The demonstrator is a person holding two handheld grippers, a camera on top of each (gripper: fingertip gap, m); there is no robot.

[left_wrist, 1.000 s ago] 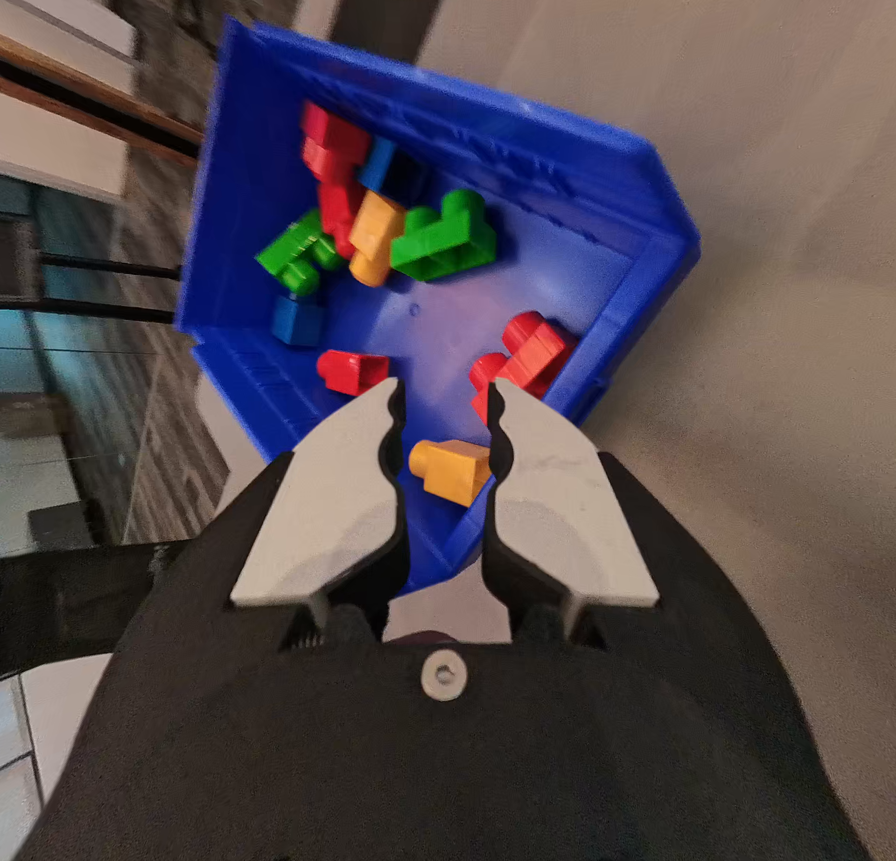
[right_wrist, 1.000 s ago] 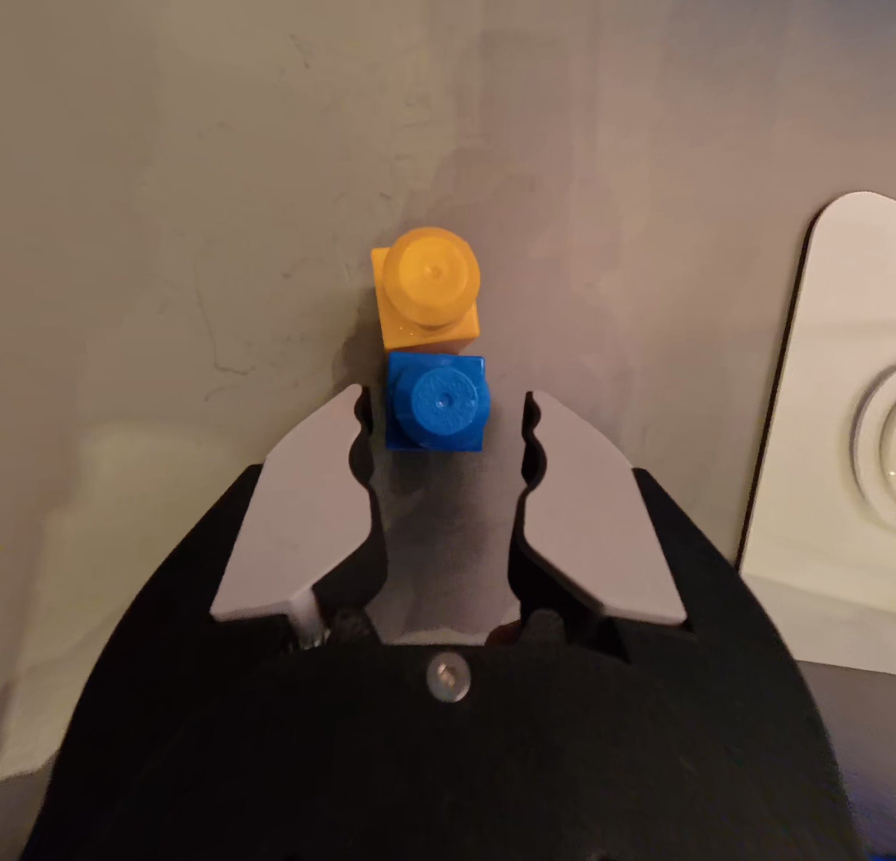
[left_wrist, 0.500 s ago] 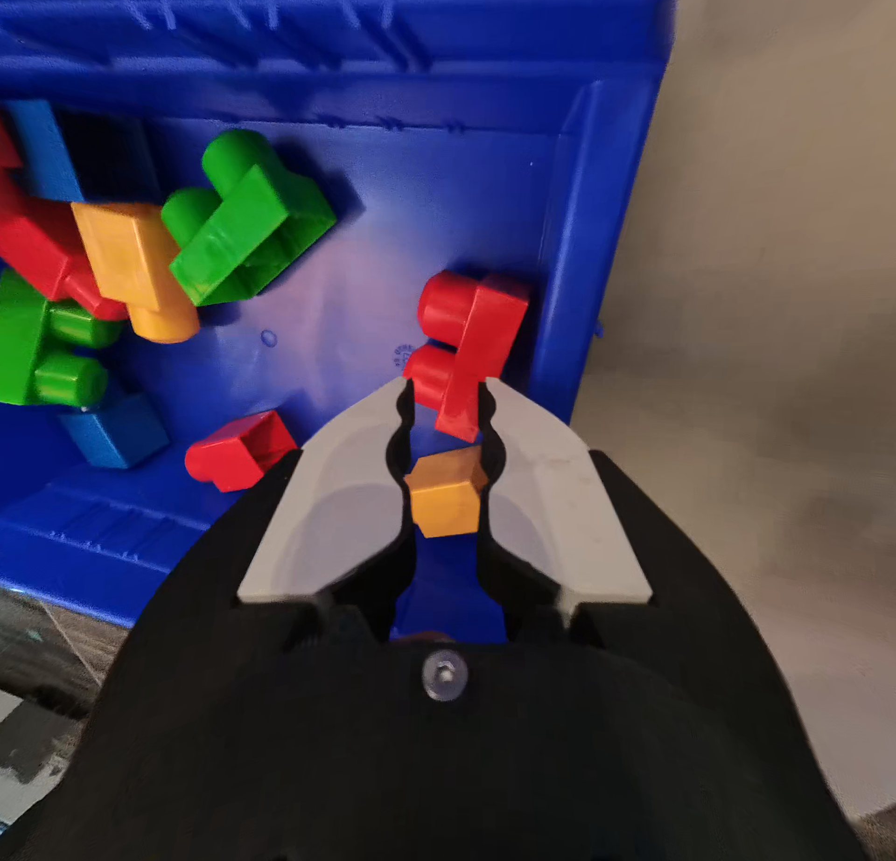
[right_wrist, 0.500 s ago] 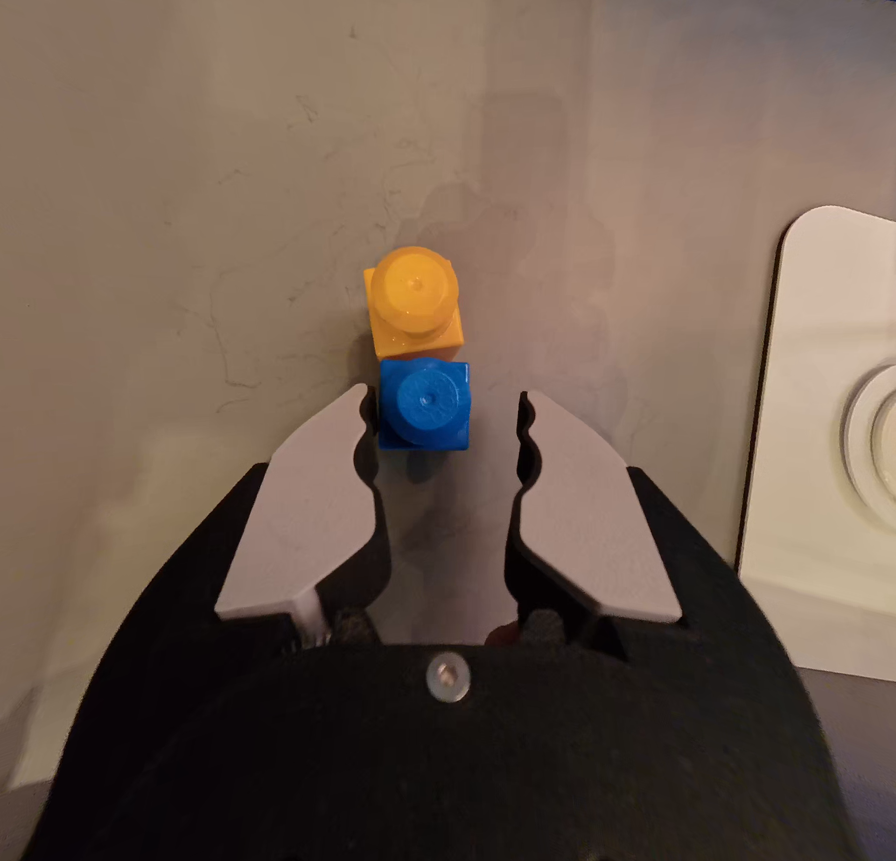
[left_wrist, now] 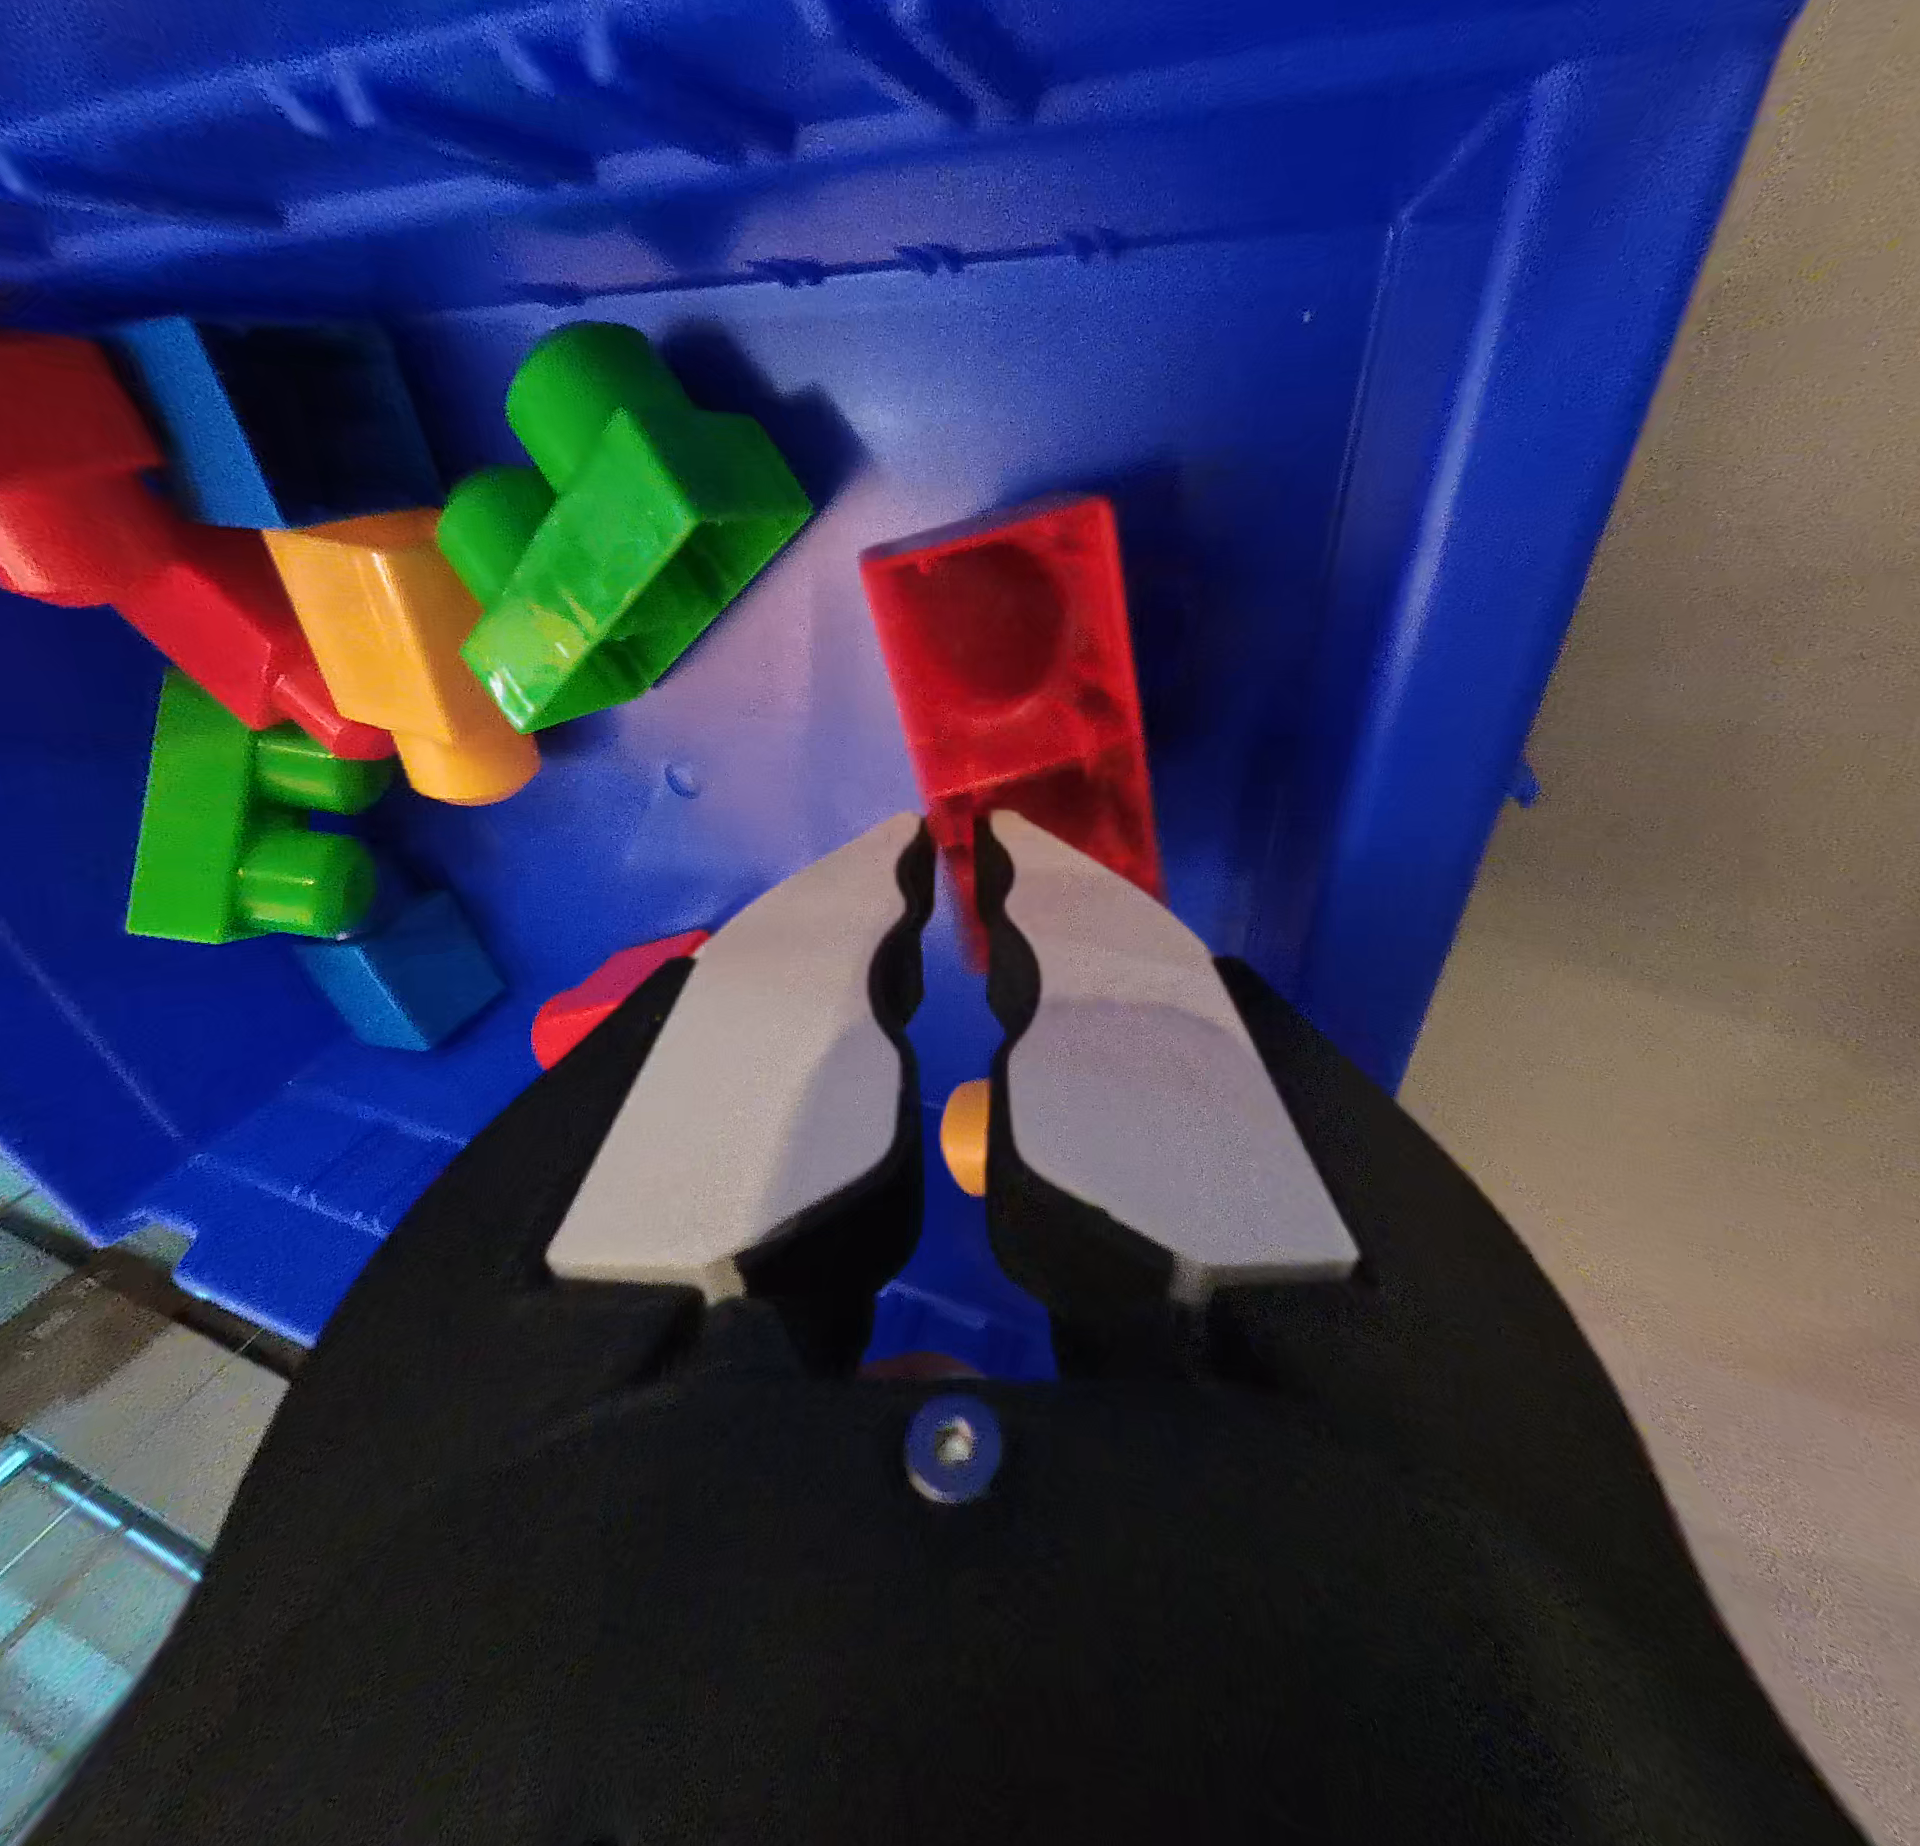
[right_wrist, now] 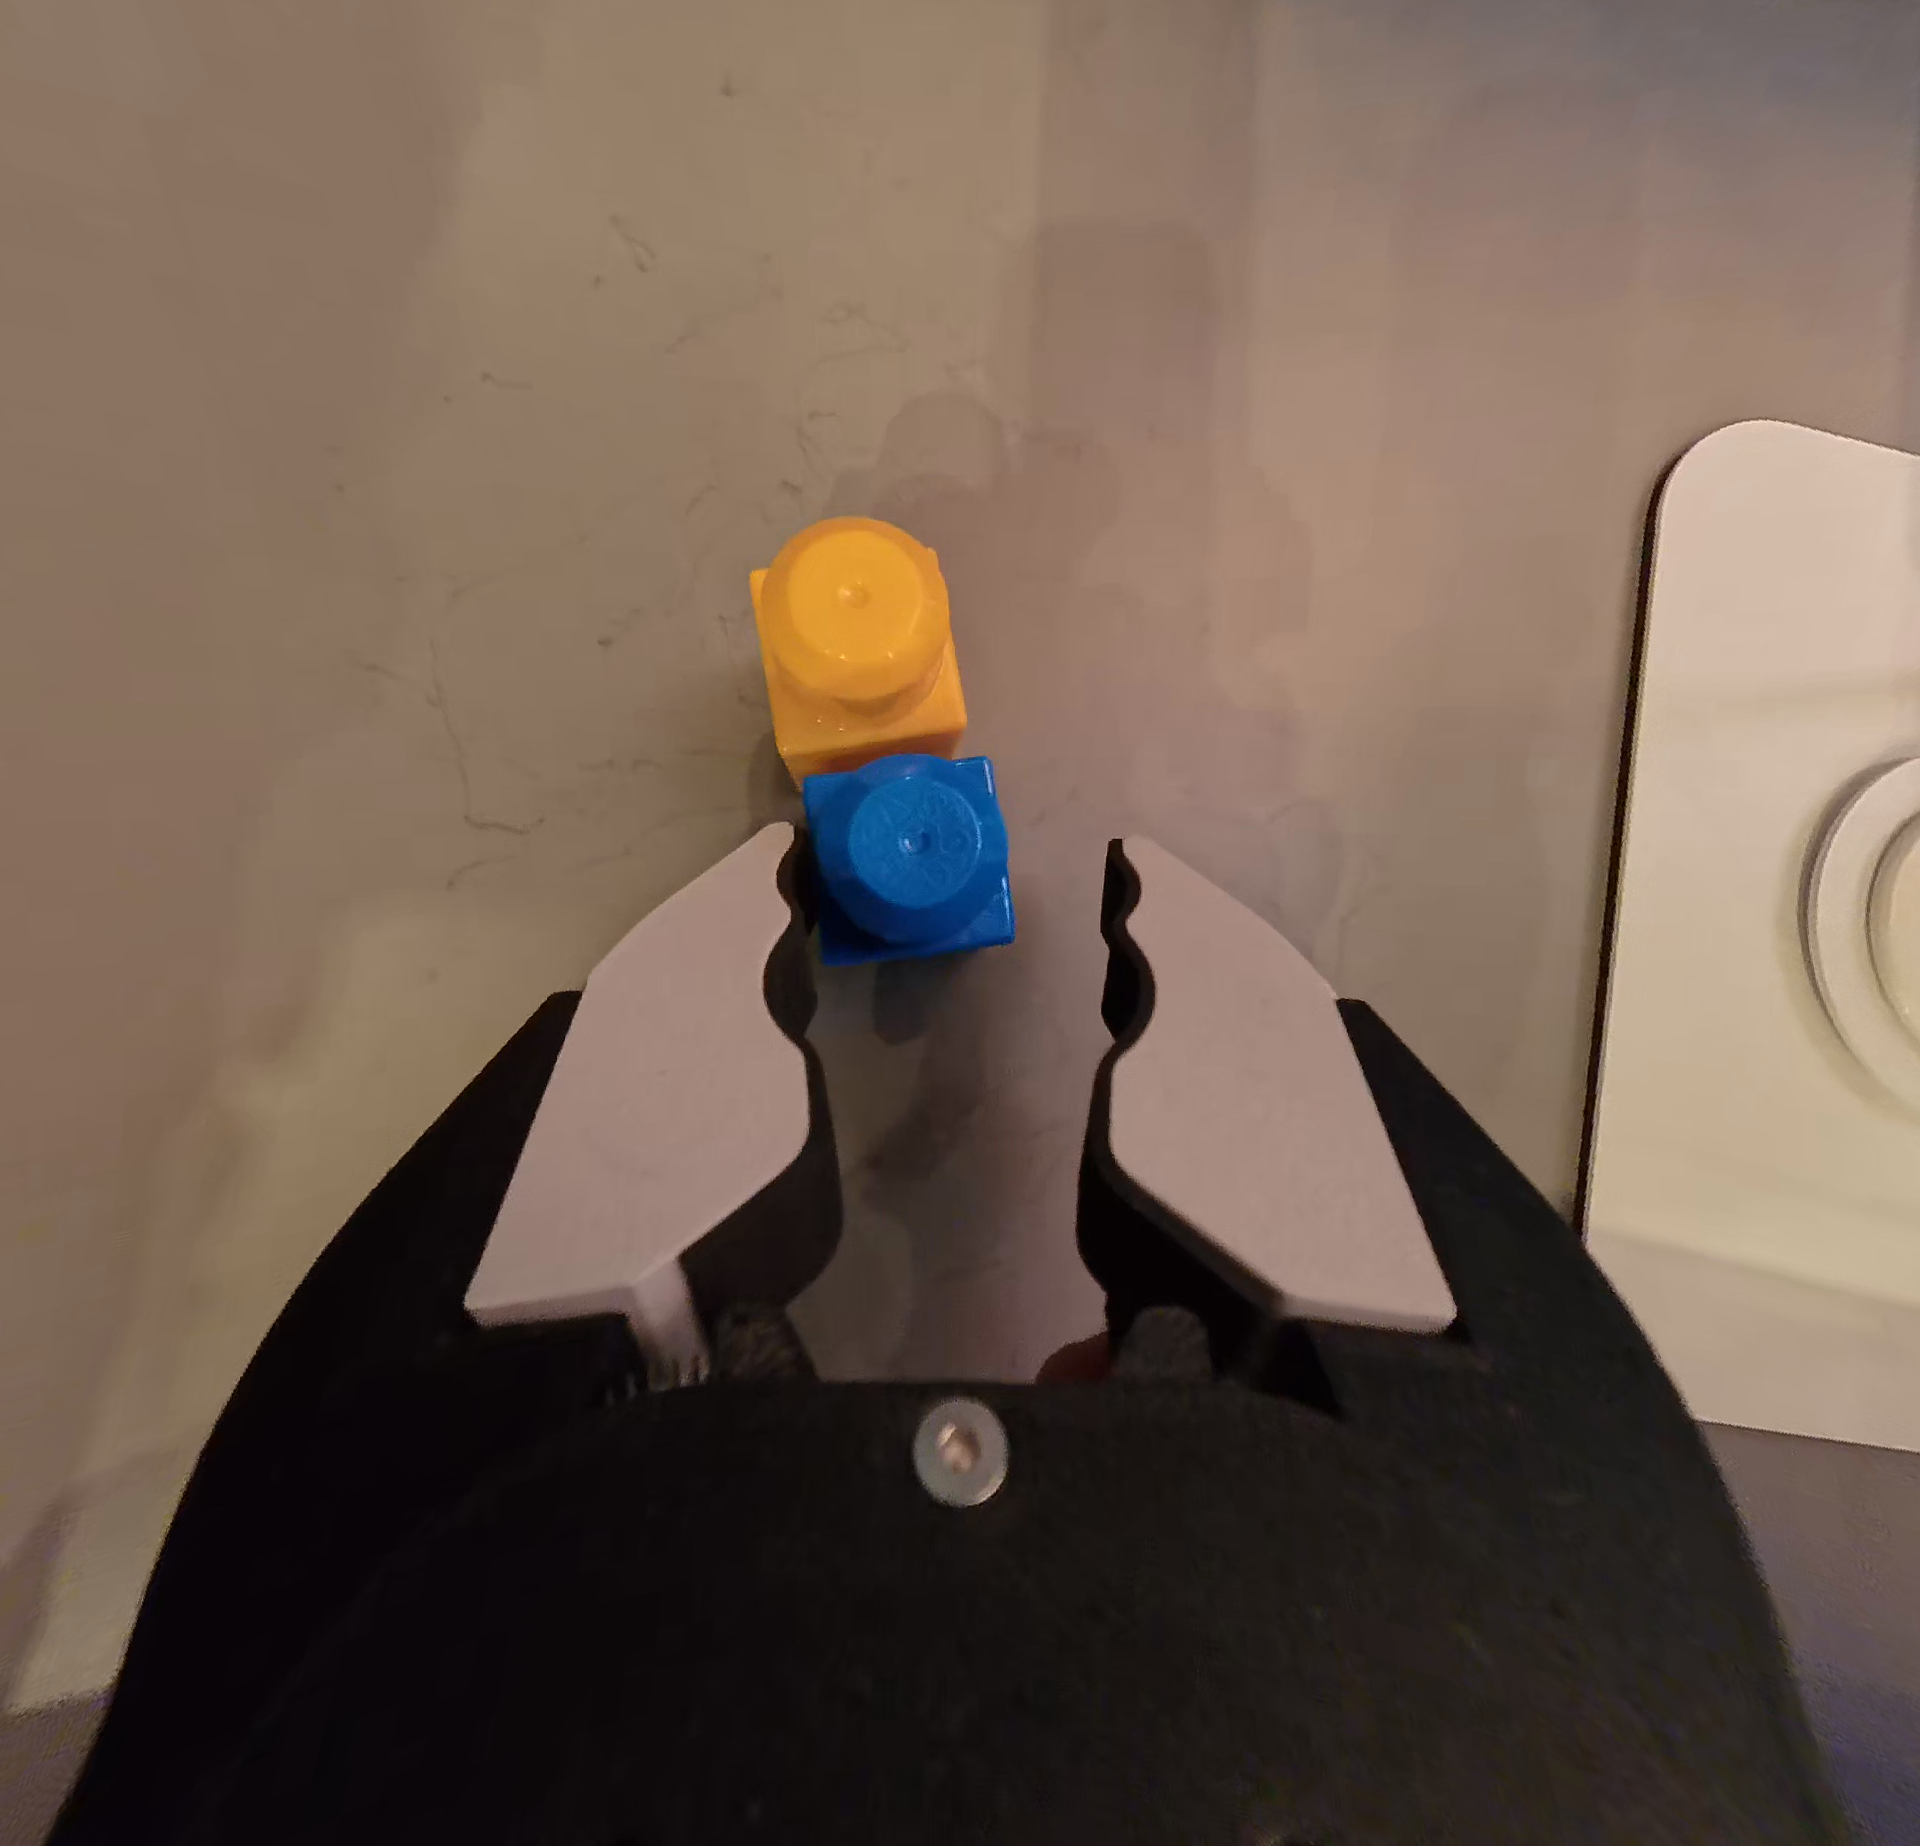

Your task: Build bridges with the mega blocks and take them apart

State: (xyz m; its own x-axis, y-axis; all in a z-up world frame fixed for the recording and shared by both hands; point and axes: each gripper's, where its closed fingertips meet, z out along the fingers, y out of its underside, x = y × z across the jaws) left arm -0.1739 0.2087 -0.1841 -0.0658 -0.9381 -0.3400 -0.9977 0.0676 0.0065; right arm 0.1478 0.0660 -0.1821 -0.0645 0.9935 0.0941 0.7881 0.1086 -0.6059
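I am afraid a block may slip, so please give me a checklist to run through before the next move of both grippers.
1. Left gripper holds the red block: its wall sits between the nearly closed tips; firm hold cannot tell.
2. Small orange piece clear of the left fingers: not ok, it shows low between them.
3. Right gripper open: ok.
4. Blue block centred in it: not ok, it sits against one finger, gap at the other.
5. Orange block upright: ok.

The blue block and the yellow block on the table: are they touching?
Touching. The right wrist view shows the blue block butted against the yellow block, with no table visible between them.
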